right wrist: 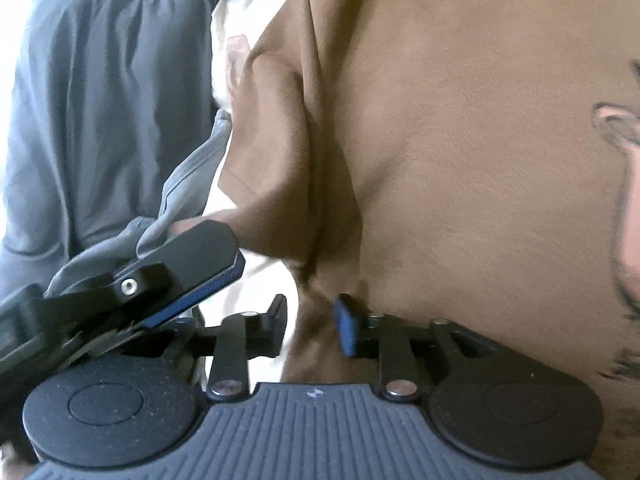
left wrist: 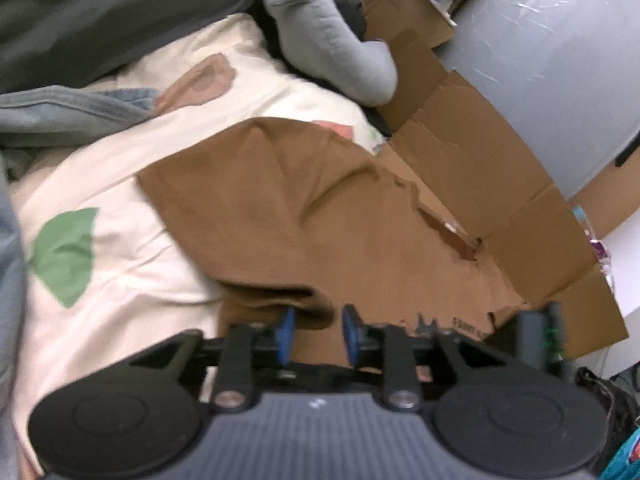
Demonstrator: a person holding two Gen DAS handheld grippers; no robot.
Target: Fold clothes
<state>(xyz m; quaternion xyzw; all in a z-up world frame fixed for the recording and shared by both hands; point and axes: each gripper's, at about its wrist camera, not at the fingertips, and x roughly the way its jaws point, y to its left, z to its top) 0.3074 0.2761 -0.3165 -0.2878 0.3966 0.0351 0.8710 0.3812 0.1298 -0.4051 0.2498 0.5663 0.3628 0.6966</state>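
while the left gripper pinches the brown shirt's folded edge, right gripper clamped on its fabric, cardboard crowding the right, cream sheet open leftward

Left wrist view: folded brown cloth garment at frame centre, lying on the cream printed bedsheet to its left and overlapping the flattened brown cardboard box to its right; grey plush toy above, at upper centre.

One brown garment, two hand-held grippers, one cardboard sheet.
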